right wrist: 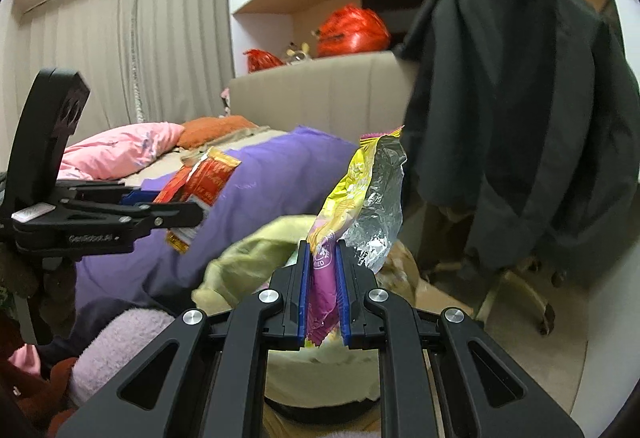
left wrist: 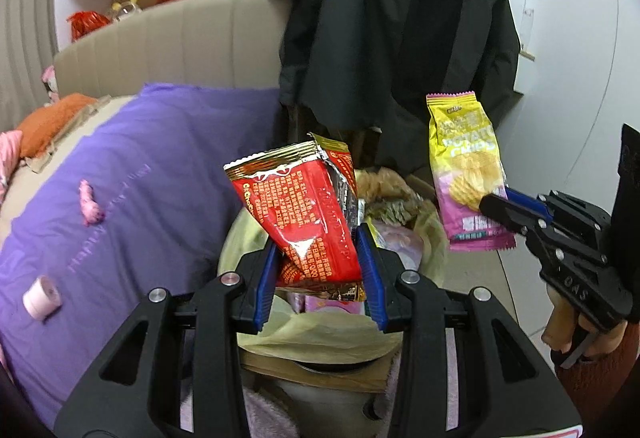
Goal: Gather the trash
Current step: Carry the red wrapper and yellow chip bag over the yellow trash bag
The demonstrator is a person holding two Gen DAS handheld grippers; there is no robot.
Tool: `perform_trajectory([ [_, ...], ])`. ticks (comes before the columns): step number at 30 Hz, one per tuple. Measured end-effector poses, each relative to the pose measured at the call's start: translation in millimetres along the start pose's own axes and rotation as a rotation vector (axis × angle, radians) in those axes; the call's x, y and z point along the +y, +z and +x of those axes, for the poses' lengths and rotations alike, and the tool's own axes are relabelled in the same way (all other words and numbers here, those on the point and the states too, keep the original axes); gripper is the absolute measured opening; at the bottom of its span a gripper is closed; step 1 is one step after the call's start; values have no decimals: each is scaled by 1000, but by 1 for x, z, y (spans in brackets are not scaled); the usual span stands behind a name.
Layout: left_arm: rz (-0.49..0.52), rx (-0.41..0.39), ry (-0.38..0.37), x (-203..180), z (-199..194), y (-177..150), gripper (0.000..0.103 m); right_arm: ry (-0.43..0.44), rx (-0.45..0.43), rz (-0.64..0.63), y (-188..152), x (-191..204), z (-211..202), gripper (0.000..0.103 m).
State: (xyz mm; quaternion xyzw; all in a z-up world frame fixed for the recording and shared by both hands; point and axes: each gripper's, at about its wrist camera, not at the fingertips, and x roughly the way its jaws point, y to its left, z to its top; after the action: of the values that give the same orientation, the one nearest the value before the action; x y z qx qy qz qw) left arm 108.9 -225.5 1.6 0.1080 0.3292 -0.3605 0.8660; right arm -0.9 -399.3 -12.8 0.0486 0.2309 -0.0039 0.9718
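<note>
My left gripper (left wrist: 320,270) is clamped on the red snack wrapper (left wrist: 304,214), held upright above the bin's near rim (left wrist: 320,338), while my right gripper (right wrist: 323,298) pinches the yellow-and-pink potato chip bag (right wrist: 356,206) shut between its blue pads above the same liner-draped bin.

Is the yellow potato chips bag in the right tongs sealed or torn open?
Torn open. In the right wrist view the chips bag shows its silver inner foil at a ragged top edge, while the right tongs pinch its pink lower end.
</note>
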Motion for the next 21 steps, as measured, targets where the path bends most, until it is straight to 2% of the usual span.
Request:
perform_trajectory([
  [6,0,89,-40,-6,46,-13,36,-2,64,37,-13,-21,22,13],
  [10,-2,128,-76,-10,71,-16,36,11,107,14,-16,-25,40,13],
  [16,43,139,-133,-26,87,-6,36,-21,147,14,-16,-35,59,13],
  [21,116,194,-46,-25,112,-4,36,23,176,24,-16,-36,73,13],
])
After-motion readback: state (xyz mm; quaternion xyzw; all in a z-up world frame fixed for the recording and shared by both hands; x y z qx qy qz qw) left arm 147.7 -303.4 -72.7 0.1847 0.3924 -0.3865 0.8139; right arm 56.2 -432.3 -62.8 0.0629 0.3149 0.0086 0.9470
